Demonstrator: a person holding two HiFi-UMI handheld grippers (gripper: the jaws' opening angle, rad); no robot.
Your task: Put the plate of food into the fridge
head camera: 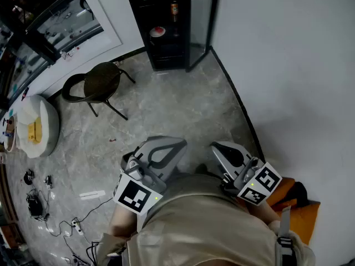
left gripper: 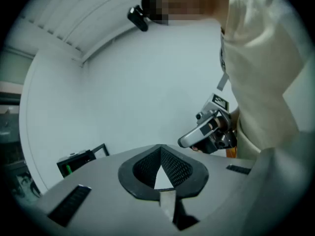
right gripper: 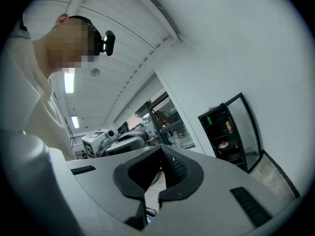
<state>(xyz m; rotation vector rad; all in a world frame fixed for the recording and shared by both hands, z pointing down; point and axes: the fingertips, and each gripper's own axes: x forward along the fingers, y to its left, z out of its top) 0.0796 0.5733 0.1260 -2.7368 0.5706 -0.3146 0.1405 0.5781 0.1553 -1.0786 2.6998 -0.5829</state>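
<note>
1. Nearest of all, the person's beige shirt (head camera: 211,226) fills the head view at six o'clock, and both grippers are held close in front of it.
2. At seven o'clock is the left gripper (head camera: 169,147). Its own view shows the jaws brought together at the tips with nothing between them.
3. At five o'clock is the right gripper (head camera: 222,148). Its own view shows the tips likewise meeting, with nothing held.
4. At twelve o'clock stands the fridge (head camera: 138,15) with its glass door (head camera: 199,26) swung open. The plate of food (head camera: 157,32) sits on a shelf inside, well apart from both grippers, and a can (head camera: 174,8) stands on the shelf above.
5. Only the head view shows the chair (head camera: 102,81) at ten o'clock and the cables (head camera: 83,215) on the floor (head camera: 177,104) at eight o'clock.
6. Only the right gripper view shows the ceiling lights (right gripper: 69,81), at ten o'clock. The left gripper view shows the other gripper at three o'clock against a bare white wall (left gripper: 147,82).
</note>
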